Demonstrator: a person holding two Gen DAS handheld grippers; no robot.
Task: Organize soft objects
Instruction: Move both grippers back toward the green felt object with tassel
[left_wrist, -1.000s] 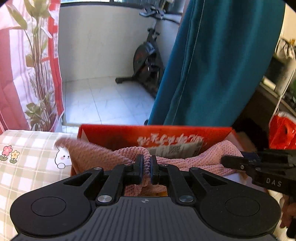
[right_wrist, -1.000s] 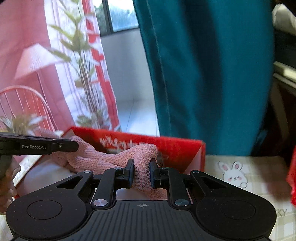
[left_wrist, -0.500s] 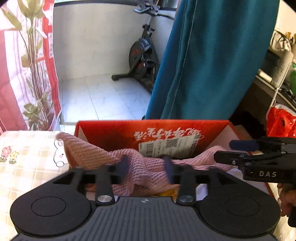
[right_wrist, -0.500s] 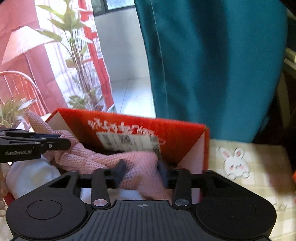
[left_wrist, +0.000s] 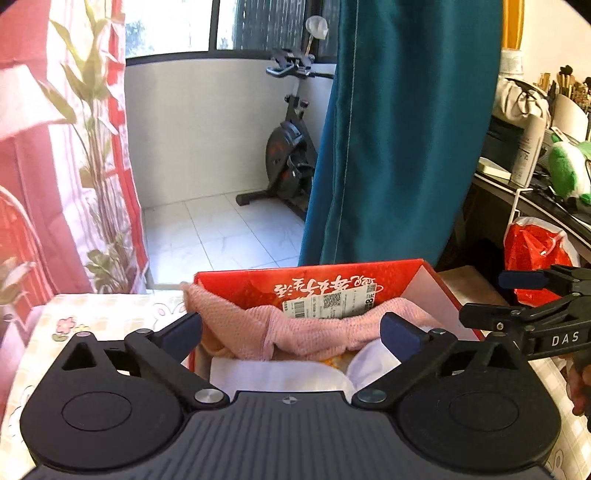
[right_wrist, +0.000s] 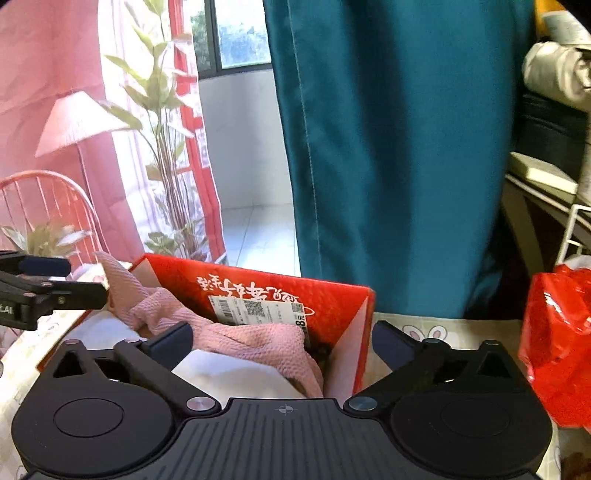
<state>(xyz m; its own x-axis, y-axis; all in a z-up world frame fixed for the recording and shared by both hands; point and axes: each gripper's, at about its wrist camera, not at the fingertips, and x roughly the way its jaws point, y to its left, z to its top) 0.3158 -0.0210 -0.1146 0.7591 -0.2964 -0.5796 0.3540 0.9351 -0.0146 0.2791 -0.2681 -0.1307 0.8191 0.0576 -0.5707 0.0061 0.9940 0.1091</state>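
A pink knitted cloth (left_wrist: 306, 330) lies inside a red cardboard box (left_wrist: 332, 282), one end draped over the box's left wall. White soft items (left_wrist: 280, 376) lie under it. My left gripper (left_wrist: 291, 330) is open and empty just above the cloth. My right gripper (right_wrist: 282, 341) is open and empty over the cloth (right_wrist: 251, 338) in the same box (right_wrist: 332, 299). Each gripper also shows from the side in the other's view: the right one (left_wrist: 524, 299), the left one (right_wrist: 55, 284).
The box stands on a checked tablecloth with bunny prints (left_wrist: 55, 325). A red plastic bag (right_wrist: 557, 339) lies right of the box. A teal curtain (left_wrist: 399, 129) hangs behind. A shelf with clutter (left_wrist: 535, 158) is at the right, an exercise bike (left_wrist: 288, 158) beyond.
Both grippers were shut on the pink cloth a second ago. Both have opened and let it go, and the cloth has dropped into the box. Both grippers have pulled back a little.
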